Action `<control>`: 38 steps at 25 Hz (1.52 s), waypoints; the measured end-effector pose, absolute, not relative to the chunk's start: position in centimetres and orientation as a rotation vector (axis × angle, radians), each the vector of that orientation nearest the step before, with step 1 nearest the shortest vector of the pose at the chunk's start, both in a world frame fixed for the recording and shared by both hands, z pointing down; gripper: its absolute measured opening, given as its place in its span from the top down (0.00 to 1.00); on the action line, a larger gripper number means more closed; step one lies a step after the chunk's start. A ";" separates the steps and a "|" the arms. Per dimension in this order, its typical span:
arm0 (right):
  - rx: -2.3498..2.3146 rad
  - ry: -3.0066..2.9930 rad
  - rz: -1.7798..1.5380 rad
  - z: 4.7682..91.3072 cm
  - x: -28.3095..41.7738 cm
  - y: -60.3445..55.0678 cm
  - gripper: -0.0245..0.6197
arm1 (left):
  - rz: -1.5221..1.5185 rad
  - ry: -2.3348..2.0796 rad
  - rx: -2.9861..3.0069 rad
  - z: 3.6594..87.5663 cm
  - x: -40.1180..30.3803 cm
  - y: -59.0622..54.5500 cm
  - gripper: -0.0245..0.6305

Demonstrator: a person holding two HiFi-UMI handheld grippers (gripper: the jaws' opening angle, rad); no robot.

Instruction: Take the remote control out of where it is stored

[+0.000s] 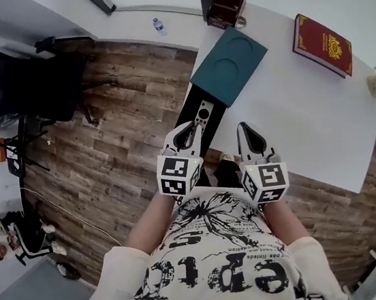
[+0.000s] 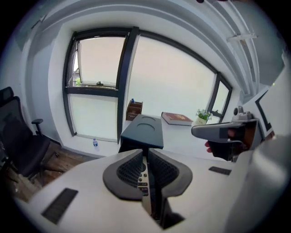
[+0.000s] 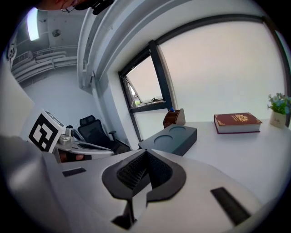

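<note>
While the left gripper (image 1: 186, 134) is clamping the remote control (image 1: 202, 115), a straight pull is looking wisest; the right gripper (image 1: 247, 133) is hanging closed, empty.

The slim pale remote control (image 1: 202, 114) lies buttons-up, lengthwise in a long black tray (image 1: 217, 119) at the table's edge.

Tabletop (image 1: 287, 119): bare between teal box (image 1: 229, 63) and red book (image 1: 321, 44).
Black tray (image 1: 190, 115): open from above, box over its far end.
Left flank: open floor (image 1: 129, 119), office chair (image 1: 21, 85) well apart.
</note>
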State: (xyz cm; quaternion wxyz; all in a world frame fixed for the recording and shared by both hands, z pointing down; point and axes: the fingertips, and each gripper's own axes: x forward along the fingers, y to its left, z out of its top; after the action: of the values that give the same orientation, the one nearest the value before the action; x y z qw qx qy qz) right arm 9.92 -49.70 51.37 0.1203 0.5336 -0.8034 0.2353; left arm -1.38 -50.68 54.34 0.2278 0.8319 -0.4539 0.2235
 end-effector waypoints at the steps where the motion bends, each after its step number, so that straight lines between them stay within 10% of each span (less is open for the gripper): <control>1: 1.554 -2.334 0.711 52.0 9.6 -49.8 0.96 | 0.649 -1.241 2.267 55.3 -1.5 -50.9 0.91; 11: 1.521 -2.243 0.847 56.7 9.0 -50.1 0.96 | 0.963 -1.082 2.148 64.1 -0.6 -51.5 0.60; 38: 1.591 -2.269 0.761 52.3 9.9 -52.3 0.96 | 0.898 -0.990 2.134 60.0 0.2 -54.0 0.63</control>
State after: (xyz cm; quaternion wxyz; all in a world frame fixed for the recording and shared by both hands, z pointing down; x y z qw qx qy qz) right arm 9.91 -52.28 52.31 0.1335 0.5488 -0.7824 0.2624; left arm 0.16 -53.98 60.02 0.3069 0.8065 -0.3743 0.3394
